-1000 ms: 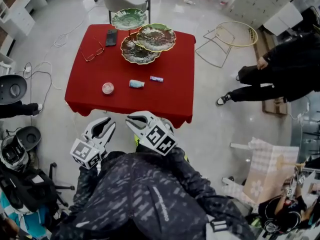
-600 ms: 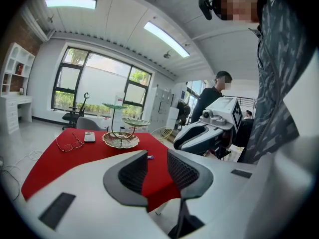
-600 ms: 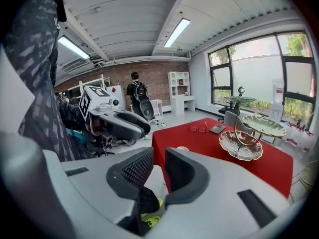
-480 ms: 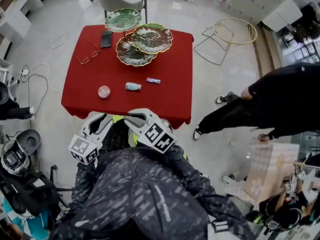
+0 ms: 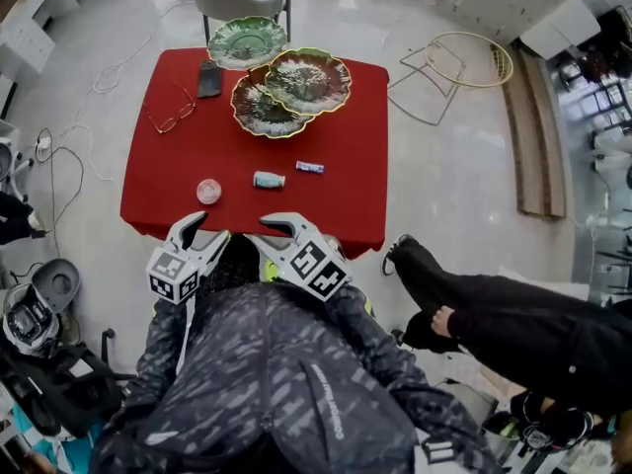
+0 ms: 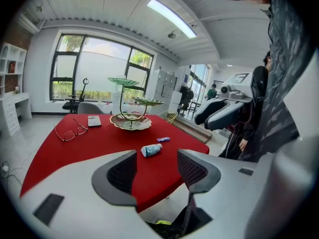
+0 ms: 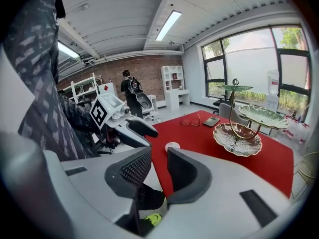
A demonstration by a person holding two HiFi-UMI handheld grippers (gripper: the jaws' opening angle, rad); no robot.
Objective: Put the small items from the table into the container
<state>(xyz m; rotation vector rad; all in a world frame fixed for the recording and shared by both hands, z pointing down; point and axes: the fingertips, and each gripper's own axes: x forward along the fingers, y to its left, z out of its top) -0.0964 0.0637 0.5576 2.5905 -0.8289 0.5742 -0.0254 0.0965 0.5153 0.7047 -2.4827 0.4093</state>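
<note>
Jaws of both tools are opening and empty: left tool (image 5: 205,231) fairly wide, right tool (image 5: 268,230) narrow. On the red tabletop (image 5: 178,156) lie a small tube (image 5: 269,180), a candy (image 5: 309,167) and a round tin (image 5: 208,192), on the person's side of the tiered leaf stand (image 5: 291,87).

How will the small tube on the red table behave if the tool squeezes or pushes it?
The tube looks small, so probably light. It lies on its side and looks round, so a push may roll it. It resembles a soft squeeze tube, so it may dent.
</note>
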